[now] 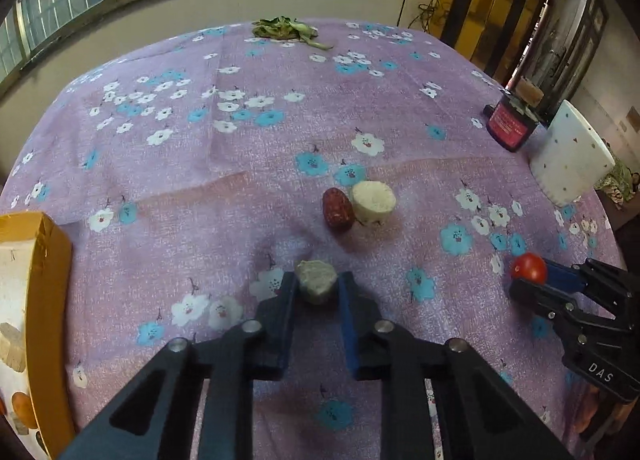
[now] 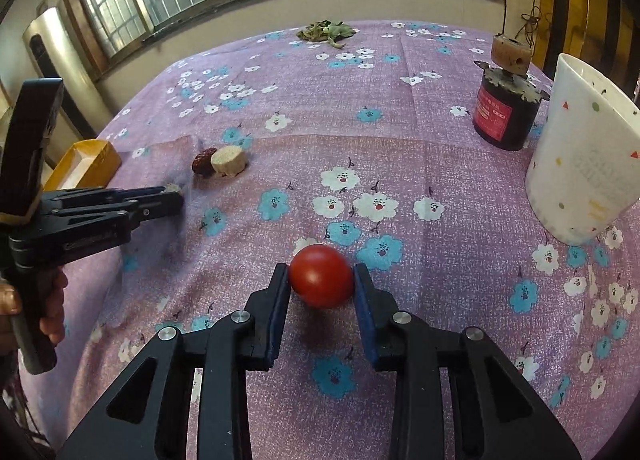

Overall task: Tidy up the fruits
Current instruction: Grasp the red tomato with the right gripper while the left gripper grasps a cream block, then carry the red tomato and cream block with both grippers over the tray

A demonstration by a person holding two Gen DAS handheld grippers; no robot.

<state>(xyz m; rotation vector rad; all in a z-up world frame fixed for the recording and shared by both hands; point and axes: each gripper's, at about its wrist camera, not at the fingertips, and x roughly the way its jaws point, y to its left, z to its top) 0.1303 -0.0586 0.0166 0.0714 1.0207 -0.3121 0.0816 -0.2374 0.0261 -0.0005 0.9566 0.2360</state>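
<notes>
My left gripper (image 1: 317, 284) is shut on a small grey-beige chunk (image 1: 316, 280) just above the flowered cloth; it also shows in the right wrist view (image 2: 174, 191). My right gripper (image 2: 321, 275) is shut on a red tomato (image 2: 322, 275); it shows at the right of the left wrist view (image 1: 520, 284) with the tomato (image 1: 529, 267). A dark red date (image 1: 338, 208) and a pale round slice (image 1: 373, 201) lie touching on the cloth ahead of the left gripper, and show in the right wrist view as the date (image 2: 203, 161) and the slice (image 2: 228, 160).
A yellow box (image 1: 44, 300) holding pale pieces stands at the left edge; it shows in the right wrist view (image 2: 86, 163). A white dotted cup (image 2: 580, 155) and a black can with a red label (image 2: 506, 115) stand at the right. Wilted greens (image 1: 286, 29) lie at the far edge.
</notes>
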